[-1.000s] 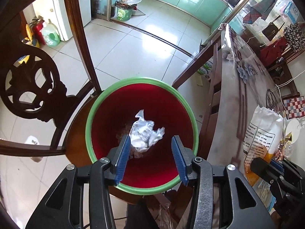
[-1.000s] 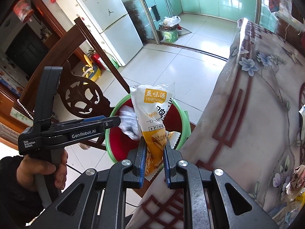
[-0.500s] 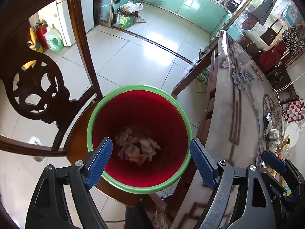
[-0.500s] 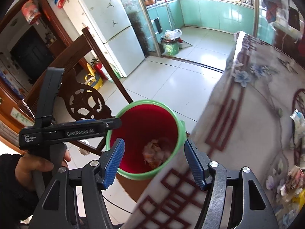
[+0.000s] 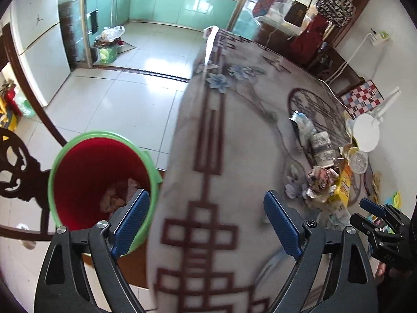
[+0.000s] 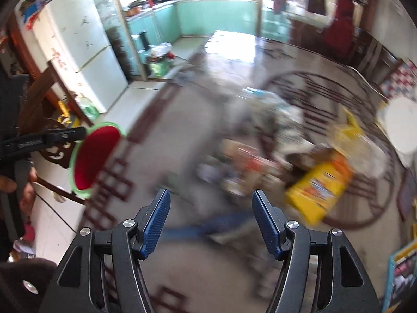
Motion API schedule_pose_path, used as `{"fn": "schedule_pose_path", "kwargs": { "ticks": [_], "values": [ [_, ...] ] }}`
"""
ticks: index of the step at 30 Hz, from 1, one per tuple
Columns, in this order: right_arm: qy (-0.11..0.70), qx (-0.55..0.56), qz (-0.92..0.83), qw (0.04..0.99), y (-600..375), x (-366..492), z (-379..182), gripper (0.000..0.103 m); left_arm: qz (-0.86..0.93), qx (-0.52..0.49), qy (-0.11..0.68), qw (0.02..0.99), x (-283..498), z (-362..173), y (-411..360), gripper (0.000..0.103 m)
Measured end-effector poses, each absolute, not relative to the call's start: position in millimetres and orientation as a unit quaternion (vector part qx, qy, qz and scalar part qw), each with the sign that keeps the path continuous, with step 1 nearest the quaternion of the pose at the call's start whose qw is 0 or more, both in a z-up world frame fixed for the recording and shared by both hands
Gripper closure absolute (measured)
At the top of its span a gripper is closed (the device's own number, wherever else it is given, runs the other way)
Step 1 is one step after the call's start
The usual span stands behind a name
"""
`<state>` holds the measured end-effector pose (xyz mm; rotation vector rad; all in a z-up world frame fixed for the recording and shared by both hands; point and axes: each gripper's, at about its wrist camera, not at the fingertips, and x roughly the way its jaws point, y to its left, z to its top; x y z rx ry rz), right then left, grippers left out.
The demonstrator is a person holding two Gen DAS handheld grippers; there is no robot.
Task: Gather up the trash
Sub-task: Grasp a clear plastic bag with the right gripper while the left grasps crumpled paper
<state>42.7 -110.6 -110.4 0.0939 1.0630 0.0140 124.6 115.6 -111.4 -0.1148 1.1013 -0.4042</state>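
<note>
A red bin (image 5: 86,172) with a green rim stands upright, mouth up, just off the tabletop's (image 5: 216,182) left edge, crumpled scraps inside. Loose wrappers (image 5: 320,180) clutter the right edge. Left gripper (image 5: 206,224) and right gripper (image 6: 211,219) gape wide, empty.

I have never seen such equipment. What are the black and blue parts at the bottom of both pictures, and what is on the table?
They are tools, not a robot: a person holds one hand-held gripper in each hand, each with its own camera. The left hand-held gripper and the right hand-held gripper are both open and empty. On the table lies a pile of trash, including a yellow packet. Beside the table is a red bin with trash inside. The right picture is blurred.
</note>
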Motion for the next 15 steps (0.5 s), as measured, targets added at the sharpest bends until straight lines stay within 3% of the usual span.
{"fn": "schedule_pose_path", "kwargs": {
  "ticks": [7, 14, 15],
  "values": [
    [0.547, 0.087, -0.027, 0.832, -225, 7, -148, 0.039, -0.254, -0.031, 0.529, 0.809, 91, -110, 11, 0.013],
    [0.570, 0.120, 0.014, 0.812, -255, 11, -191, 0.039, -0.258, 0.001, 0.531, 0.807, 79, -111, -47, 0.013],
    [0.573, 0.125, 0.017, 0.810, -257, 11, -195, 0.043, -0.253, 0.001, 0.532, 0.808, 81, -113, -51, 0.013]
  ]
}}
